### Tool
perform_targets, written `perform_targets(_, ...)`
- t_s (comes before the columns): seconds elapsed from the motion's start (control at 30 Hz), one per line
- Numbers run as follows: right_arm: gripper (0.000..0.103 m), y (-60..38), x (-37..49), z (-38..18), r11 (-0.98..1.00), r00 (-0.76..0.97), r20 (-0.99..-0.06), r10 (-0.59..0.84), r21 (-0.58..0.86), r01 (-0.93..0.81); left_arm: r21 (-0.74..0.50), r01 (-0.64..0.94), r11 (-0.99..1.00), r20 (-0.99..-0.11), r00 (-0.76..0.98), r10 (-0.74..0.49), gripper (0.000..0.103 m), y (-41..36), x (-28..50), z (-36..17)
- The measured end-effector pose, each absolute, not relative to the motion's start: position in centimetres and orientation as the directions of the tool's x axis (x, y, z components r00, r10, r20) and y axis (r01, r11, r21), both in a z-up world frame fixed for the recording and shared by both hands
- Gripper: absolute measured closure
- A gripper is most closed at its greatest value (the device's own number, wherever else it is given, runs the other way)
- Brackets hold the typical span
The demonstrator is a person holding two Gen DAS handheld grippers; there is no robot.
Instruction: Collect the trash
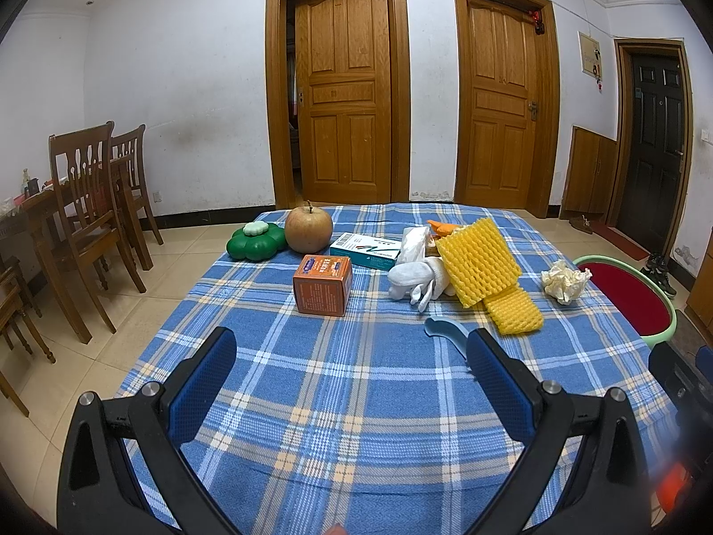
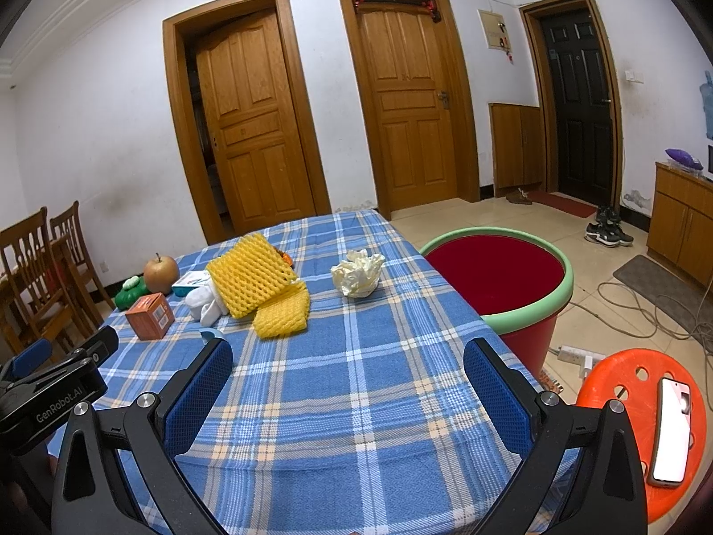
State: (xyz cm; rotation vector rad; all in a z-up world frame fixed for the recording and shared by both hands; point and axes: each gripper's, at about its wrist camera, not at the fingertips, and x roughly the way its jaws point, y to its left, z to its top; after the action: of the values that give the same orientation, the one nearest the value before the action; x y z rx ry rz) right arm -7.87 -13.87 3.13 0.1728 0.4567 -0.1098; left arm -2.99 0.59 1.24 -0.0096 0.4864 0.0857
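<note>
— Looking across a table under a blue plaid cloth: what do the grippers hold?

— Nothing. The left gripper and the right gripper both hover low over the near end of the cloth, fingers spread wide apart.

— Where is the trash?

— A crumpled paper ball lies near the table's right edge. Left of it, two pieces of yellow foam fruit netting overlap, touching a white cloth bundle. A red bin with a green rim stands on the floor just beside the table's right side.
</note>
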Motion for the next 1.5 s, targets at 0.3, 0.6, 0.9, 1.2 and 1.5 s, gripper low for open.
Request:
perform_targets(0.3, 0.000, -13.9, -7.7, 3.2, 0.979, 0.889, -0.453, -0.069, 0.140, 0.147, 0.011, -0.080, 0.997, -0.476, 0.876, 0.076, 0.002, 0.3, -2.5, 1.3)
perform_targets(0.6, 0.000, -14.7, -4.8, 4.4, 0.981, 0.859, -0.511, -0.022, 0.153, 0.116, 0.024, -0.060, 0.998, -0.518, 0.853, 0.063, 0.002, 0.9, 0.7, 1.9)
perform_targets(0.9, 0.000, -16.3, 2.4, 4.8, 0.987, 0.770, -0.638, 0.021, 0.137, 0.086, 0.064, -0.055, 0.996, -0.606, 0.791, 0.083, 0.001, 1.9, 7.6, 2.1)
perform_targets(1.2, 0.000, -18.1, 9.0, 3.1, 0.994, 0.699, -0.715, -0.008, 0.072, 0.084, 0.046, -0.110, 0.993, -0.707, 0.699, 0.110, 0.004, 4.4, 14.3, -0.2)
perform_targets(1.5, 0.017, -19.6, 13.3, 0.8, 0.989, 0.636, -0.769, 0.068, 0.137, 0.061, 0.034, -0.100, 0.994, -0.758, 0.646, 0.091, 0.017, 5.7, 16.9, -2.4)
